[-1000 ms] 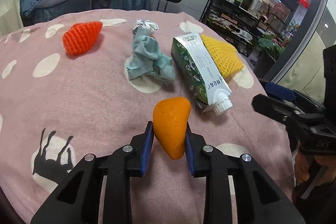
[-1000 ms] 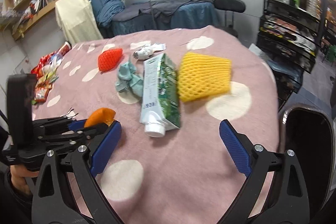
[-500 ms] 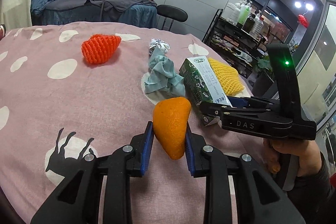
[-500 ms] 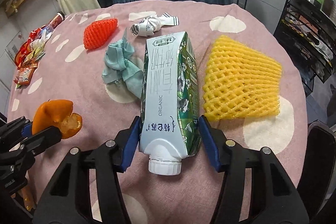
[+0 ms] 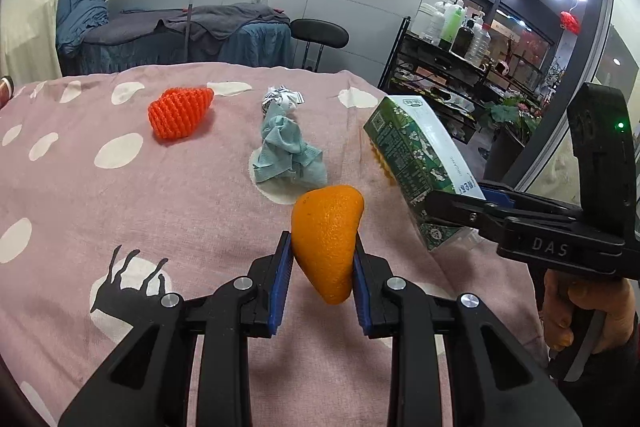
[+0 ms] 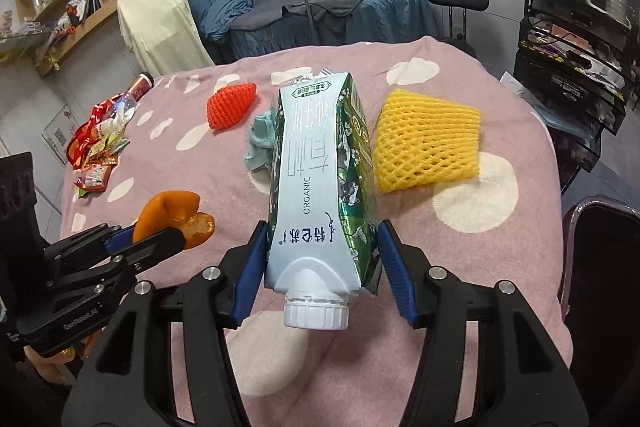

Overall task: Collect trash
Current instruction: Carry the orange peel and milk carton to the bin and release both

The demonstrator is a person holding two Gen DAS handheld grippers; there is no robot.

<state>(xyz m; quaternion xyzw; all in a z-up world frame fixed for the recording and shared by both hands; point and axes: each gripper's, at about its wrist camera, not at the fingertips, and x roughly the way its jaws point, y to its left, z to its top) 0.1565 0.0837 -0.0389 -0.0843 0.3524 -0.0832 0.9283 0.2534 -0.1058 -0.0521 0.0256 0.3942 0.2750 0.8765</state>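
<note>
My left gripper (image 5: 320,267) is shut on an orange peel (image 5: 326,239) and holds it above the pink spotted tablecloth (image 5: 120,207). My right gripper (image 6: 322,259) is shut on a green and white milk carton (image 6: 320,183), lifted off the cloth with its cap toward me. The carton (image 5: 416,159) and right gripper (image 5: 500,211) show at the right of the left wrist view. The peel (image 6: 168,211) in the left gripper (image 6: 160,233) shows at the left of the right wrist view.
On the cloth lie a red foam net (image 5: 180,111), a crumpled teal cloth (image 5: 288,151), a crumpled wrapper (image 5: 282,97), a yellow foam net (image 6: 428,139) and snack wrappers (image 6: 100,147) at the far left. A dark bin (image 6: 600,267) stands right of the table.
My right gripper moved in over the milk carton, closed on it and lifted it off the cloth. My left gripper kept hold of the orange peel and rose a little.
</note>
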